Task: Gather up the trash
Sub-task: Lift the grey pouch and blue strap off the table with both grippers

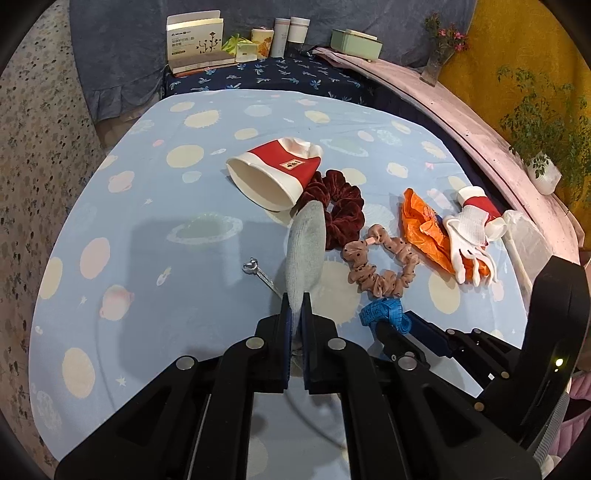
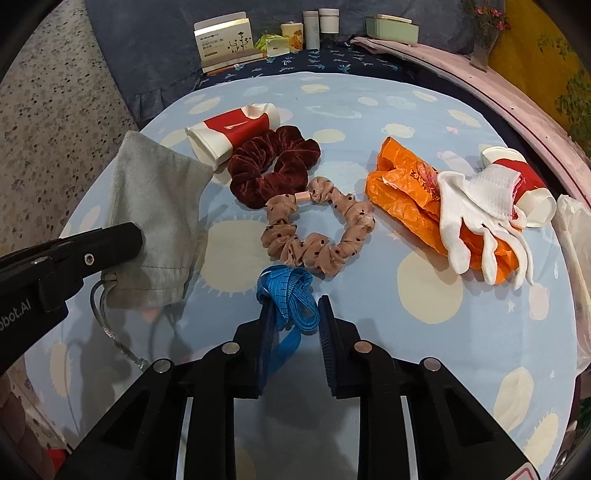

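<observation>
My left gripper (image 1: 295,299) is shut on the rim of a grey drawstring pouch (image 1: 306,251), which hangs above the blue spotted tablecloth (image 1: 147,221). Beside it, my right gripper (image 2: 293,301) is closed around a bundled blue tape measure (image 2: 288,291), whose loops fill the gap between the pads. Past them lie a tipped red-and-white paper cup (image 2: 229,136), a crumpled orange plastic bag (image 2: 402,188) and a crushed second cup (image 2: 524,177) under a white glove (image 2: 476,206).
A dark red scrunchie (image 2: 273,162) and a tan dotted scrunchie (image 2: 314,236) lie mid-table. The pouch's cord end (image 1: 255,269) rests on the cloth. A clear plastic bag (image 2: 572,221) sits at the right edge. Boxes and jars (image 1: 288,33) stand at the back, by a pink ledge (image 1: 480,122).
</observation>
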`<state>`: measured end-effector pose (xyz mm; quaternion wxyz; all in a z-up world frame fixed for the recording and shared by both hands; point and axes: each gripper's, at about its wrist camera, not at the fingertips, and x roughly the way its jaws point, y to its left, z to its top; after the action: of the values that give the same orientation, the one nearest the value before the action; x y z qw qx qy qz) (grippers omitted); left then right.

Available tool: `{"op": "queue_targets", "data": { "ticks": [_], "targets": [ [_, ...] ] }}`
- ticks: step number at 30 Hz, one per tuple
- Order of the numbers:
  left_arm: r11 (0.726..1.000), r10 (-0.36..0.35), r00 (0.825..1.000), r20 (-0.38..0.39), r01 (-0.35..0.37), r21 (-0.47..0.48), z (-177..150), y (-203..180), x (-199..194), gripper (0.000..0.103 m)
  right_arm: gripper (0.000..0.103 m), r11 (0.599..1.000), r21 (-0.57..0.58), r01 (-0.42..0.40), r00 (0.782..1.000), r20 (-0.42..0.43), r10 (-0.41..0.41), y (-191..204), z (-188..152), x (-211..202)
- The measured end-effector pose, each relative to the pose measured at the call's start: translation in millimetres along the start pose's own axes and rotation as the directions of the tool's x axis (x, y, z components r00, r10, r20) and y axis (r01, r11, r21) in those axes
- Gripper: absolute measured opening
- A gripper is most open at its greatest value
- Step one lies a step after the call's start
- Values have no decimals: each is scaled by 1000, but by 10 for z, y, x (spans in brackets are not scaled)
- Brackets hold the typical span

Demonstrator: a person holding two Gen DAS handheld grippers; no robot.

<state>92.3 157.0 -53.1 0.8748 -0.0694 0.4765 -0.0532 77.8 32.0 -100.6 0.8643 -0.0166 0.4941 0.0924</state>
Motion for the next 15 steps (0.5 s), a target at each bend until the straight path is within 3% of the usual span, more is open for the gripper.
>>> {"op": "queue_targets", "data": {
  "ticks": [15],
  "targets": [
    [999,-6,1000,22,6,43,-18,-255,-131,4,21,996,87,-7,995,101,-2,-293,-17,-492]
  ]
}}
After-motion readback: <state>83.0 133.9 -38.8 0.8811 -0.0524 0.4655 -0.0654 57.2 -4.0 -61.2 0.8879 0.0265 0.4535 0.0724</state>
